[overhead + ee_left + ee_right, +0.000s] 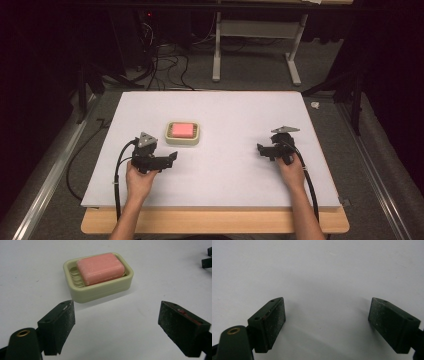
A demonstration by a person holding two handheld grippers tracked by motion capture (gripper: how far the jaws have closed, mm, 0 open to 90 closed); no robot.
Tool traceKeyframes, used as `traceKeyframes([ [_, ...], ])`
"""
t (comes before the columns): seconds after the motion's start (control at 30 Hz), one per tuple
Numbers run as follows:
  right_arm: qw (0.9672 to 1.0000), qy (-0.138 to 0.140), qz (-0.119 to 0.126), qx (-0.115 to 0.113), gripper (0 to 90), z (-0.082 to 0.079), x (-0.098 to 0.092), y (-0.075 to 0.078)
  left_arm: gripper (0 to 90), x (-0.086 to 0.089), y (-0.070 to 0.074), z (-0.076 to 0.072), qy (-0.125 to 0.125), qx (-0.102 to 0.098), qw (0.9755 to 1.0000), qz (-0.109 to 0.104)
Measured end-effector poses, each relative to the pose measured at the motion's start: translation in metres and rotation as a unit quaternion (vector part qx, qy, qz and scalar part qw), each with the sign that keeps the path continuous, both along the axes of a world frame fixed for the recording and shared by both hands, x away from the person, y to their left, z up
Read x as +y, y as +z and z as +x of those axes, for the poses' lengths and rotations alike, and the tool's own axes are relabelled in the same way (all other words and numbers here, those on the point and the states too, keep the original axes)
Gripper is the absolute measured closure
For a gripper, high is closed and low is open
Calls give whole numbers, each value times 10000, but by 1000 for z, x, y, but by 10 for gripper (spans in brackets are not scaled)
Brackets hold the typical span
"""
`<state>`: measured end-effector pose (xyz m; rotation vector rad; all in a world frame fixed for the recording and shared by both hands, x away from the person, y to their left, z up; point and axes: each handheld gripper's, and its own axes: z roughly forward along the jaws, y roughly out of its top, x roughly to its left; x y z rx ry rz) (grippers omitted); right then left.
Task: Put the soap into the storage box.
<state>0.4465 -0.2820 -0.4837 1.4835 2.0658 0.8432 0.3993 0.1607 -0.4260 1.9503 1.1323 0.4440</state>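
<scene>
A pink bar of soap [182, 130] [100, 268] lies in a cream soap dish [183, 142] [100, 291] on the white tabletop [225, 175], left of centre. My left gripper [172, 157] [116, 317] sits just in front of the dish, pointing toward it, open with nothing between its pads and a short gap to the dish. My right gripper [261, 149] [327, 315] rests over bare table at the right, open and empty, its jaws pointing left. In the left gripper view its black jaw tips [207, 257] show at the top right corner.
The white board lies on a wooden table whose front edge [215, 222] shows below it. Cables [117, 175] trail from each gripper toward the person. Beyond the table stand a white frame [255, 45] and floor cables [165, 65].
</scene>
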Motion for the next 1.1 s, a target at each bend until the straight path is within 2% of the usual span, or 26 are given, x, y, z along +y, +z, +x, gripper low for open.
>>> traceKeyframes([
  [0.4, 10000, 0, -2, -2, 149, 0, 0, 0, 153, -4, -10, 0, -99, 164, 9998, -10],
  [0.67, 10000, 0, -1, 0, 149, 0, 0, 0, 154, -9, -17, 3, -158, 281, 9994, 86],
  [1.1, 10000, 0, -2, -2, 149, 0, 0, 0, 154, -18, -25, 7, -229, 411, 9988, 104],
])
